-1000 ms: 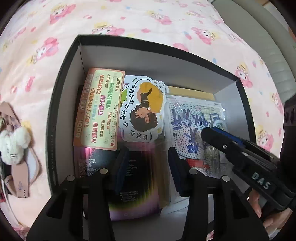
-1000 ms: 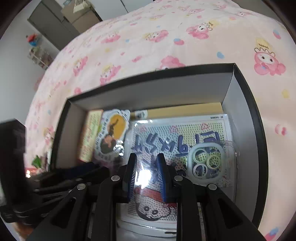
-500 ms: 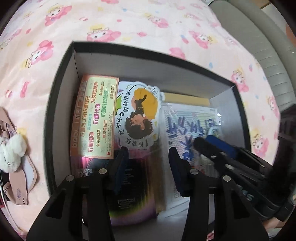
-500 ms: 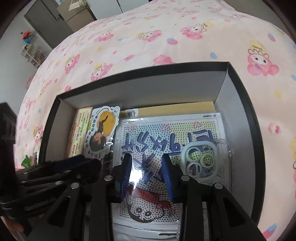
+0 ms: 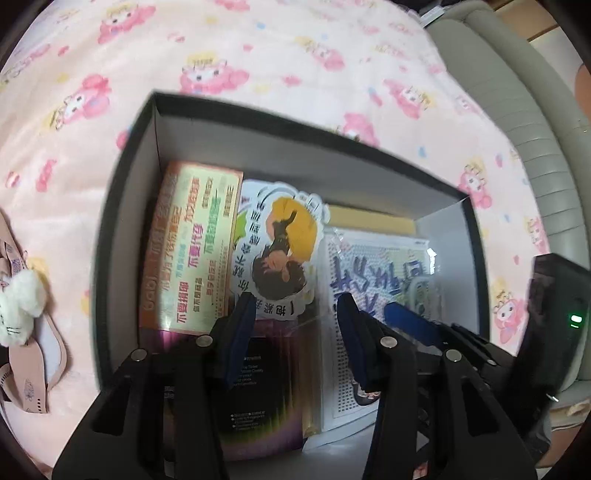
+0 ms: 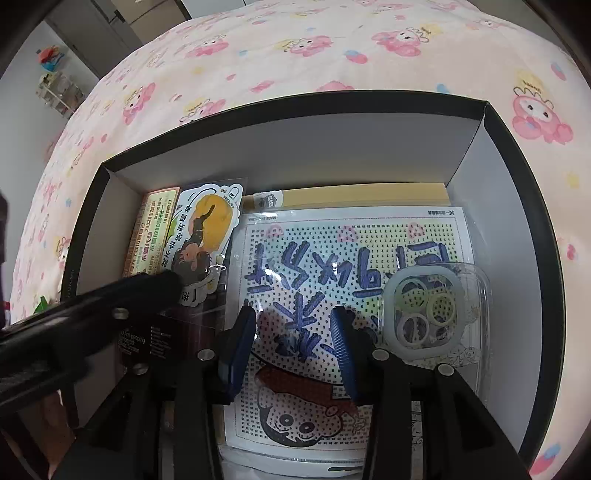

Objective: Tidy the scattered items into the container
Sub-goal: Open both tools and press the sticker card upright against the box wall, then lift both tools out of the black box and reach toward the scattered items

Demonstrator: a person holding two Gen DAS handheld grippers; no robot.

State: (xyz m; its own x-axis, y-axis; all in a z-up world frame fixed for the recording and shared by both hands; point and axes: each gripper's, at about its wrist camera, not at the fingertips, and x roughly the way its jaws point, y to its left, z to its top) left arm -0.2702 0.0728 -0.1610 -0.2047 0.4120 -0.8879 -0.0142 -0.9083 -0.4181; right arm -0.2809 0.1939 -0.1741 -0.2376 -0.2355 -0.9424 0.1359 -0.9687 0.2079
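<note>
Both grippers hung over the open box (image 6: 513, 147), jaws apart, holding nothing.

The box, black outside and grey inside, sat on the pink cartoon-print blanket (image 6: 295, 55), its far wall and both side walls standing above the contents. Inside, flat items covered the floor nearly wall to wall: a dotted sheet (image 6: 354, 266) against the right wall with a clear phone case (image 6: 428, 314) lying on it, a die-cut sticker (image 5: 284, 251) and an orange card (image 5: 195, 243) toward the left wall, a dark packet (image 5: 258, 391) at the near side. The left gripper (image 5: 295, 332) hovered above the packet, the right gripper (image 6: 291, 343) above the sheet, just beside each other. Left of the box, a plush toy (image 5: 22, 302) and pink straps (image 5: 26, 369) lay on the blanket. Beyond the box were a grey padded edge (image 5: 535, 140) and, further off, a cabinet (image 6: 92, 22) by a wall.
</note>
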